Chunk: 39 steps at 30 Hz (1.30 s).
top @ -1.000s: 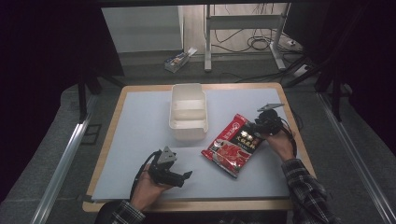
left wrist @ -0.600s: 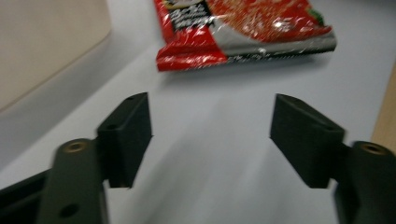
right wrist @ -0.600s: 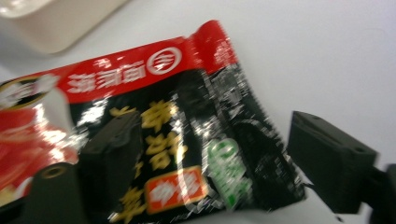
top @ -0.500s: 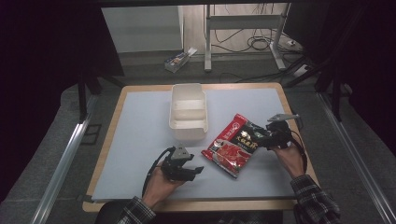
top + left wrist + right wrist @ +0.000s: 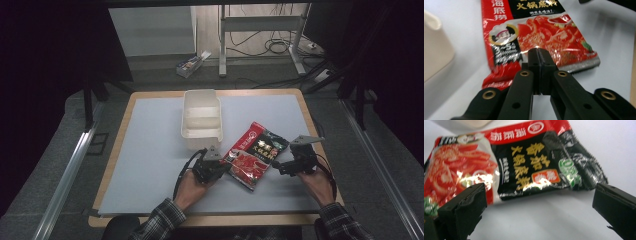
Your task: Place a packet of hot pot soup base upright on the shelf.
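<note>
one glossy red and black foil sauce packet (image 5: 255,155), crinkled, with yellow lettering and a serrated edge, lies flat at centre right of the white bench (image 5: 150,150). the left gripper (image 5: 221,167) has just clamped on its lower-left edge; the right gripper (image 5: 276,166) has just spread apart beside it. one cream plastic rectangular tub (image 5: 201,120) stands above.

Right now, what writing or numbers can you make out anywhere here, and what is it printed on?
"火锅底料": yellow characters on the red and black packet.
"3~5人": by the chef badge on the packet's red side.
"海底捞": red band, partly cut off.
Small print and the green seal: too blurred.
</note>
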{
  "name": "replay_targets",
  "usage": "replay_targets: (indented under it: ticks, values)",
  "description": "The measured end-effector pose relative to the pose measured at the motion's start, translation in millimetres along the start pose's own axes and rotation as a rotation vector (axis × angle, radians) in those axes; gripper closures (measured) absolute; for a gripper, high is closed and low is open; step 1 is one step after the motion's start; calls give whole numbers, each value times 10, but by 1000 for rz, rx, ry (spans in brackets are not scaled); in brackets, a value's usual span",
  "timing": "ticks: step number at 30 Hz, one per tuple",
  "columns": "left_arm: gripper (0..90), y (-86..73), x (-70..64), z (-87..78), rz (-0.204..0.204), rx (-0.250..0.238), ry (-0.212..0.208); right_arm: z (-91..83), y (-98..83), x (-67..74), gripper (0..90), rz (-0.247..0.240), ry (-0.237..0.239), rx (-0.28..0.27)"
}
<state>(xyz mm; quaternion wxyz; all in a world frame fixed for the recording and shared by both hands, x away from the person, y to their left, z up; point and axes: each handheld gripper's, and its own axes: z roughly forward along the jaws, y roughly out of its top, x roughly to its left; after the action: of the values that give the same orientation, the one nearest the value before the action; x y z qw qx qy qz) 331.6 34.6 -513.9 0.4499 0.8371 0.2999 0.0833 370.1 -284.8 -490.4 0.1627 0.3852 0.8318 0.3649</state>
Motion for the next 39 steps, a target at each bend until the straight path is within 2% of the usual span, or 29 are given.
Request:
replay_targets:
  ticks: [4,6,9,11,14,19,23,25,30,32,33,36,39]
  values:
    - [898,37,-45,138,12,12,-21,-3,-56,15,0,0,8,18]
    - [898,25,-94,197,39,36,-12,-4,-76,17,0,-8,4,28]
    - [900,-6,-126,217,50,32,-1,0,-102,18,0,-19,-3,41]
    - [900,-18,-156,219,72,37,18,7,-115,11,0,-18,-9,49]
    - [900,-37,-178,219,76,38,31,11,-123,-13,0,-16,-10,51]
    - [900,-95,-170,220,45,35,22,-8,-130,-45,0,-21,-15,57]
    - [900,-143,-211,220,75,62,41,-18,-142,-90,0,-12,-6,59]
    - [900,-158,-211,224,71,71,38,-27,-140,-94,0,-9,-2,54]
    - [900,-179,-192,227,62,61,25,-68,-110,-76,0,-6,30,28]
    - [900,-182,-185,229,59,59,22,-91,-79,-63,0,-2,76,1]
    - [900,-183,-186,230,59,59,22,-91,-79,-63,0,-2,76,1]
    - [900,-185,-178,230,56,57,17,-119,-27,-44,1,5,118,-3]
    - [900,-185,-176,231,57,56,17,-161,58,9,5,-13,125,11]
